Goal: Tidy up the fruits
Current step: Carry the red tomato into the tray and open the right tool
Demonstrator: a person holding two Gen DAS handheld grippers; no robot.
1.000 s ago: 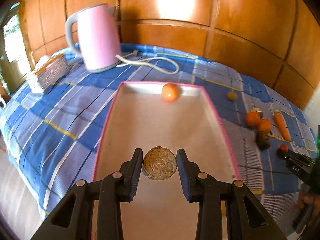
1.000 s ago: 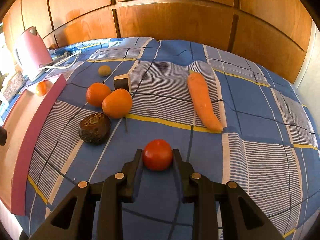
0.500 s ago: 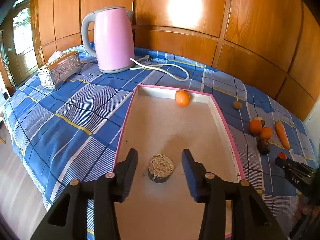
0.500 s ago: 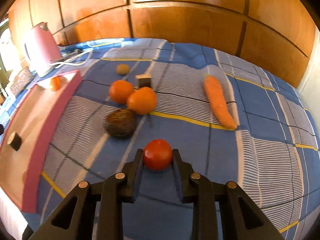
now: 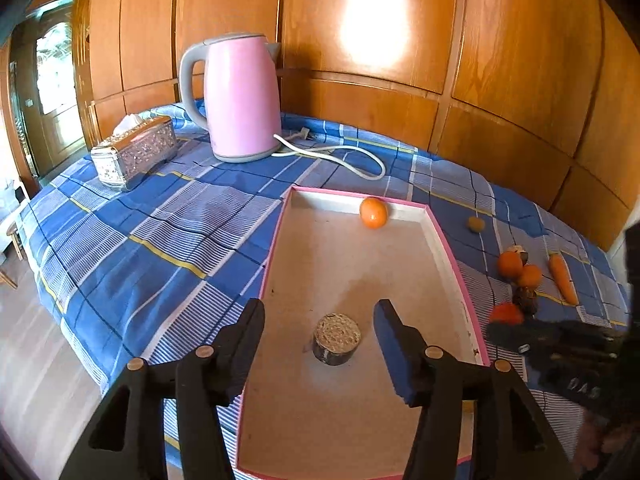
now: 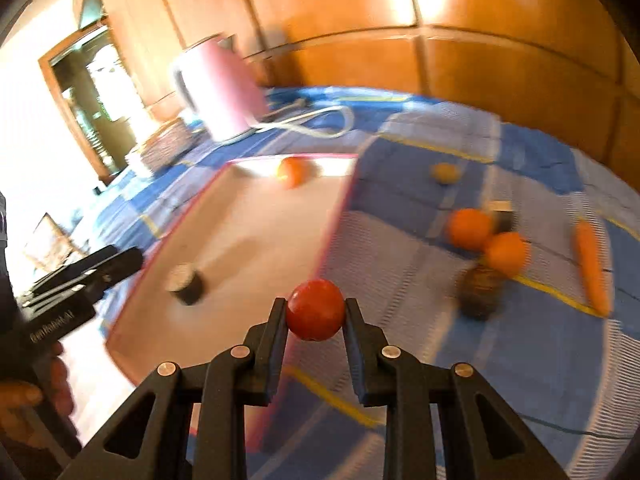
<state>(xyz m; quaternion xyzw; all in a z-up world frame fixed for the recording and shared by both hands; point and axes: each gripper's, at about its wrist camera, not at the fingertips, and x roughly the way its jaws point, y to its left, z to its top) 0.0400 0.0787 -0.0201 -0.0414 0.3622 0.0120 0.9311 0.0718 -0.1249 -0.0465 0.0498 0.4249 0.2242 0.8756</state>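
Observation:
A pink-rimmed tray [image 5: 442, 236] lies on the blue checked cloth. In it are a small orange fruit [image 5: 373, 212] at the far end and a dark cut fruit piece [image 5: 337, 339] near me. My left gripper [image 5: 320, 320] is open above the tray, its fingers on either side of the cut piece and apart from it. My right gripper [image 6: 315, 312] is shut on a red tomato [image 6: 315, 309] and holds it in the air by the tray's right rim [image 6: 340, 216]. Two oranges [image 6: 470, 228], a dark fruit [image 6: 480, 290], a carrot [image 6: 592, 266] and a small brownish fruit [image 6: 445, 172] lie on the cloth.
A pink kettle [image 5: 240, 96] with a white cord [image 5: 344, 152] stands behind the tray. A silver tissue box [image 5: 134, 152] sits at the far left. The table's left edge [image 5: 52, 292] drops to the floor. Wood panelling backs the table.
My left gripper has let go of the cut fruit piece, opened wider and drawn back. My right gripper has lifted the tomato and swung it left toward the tray.

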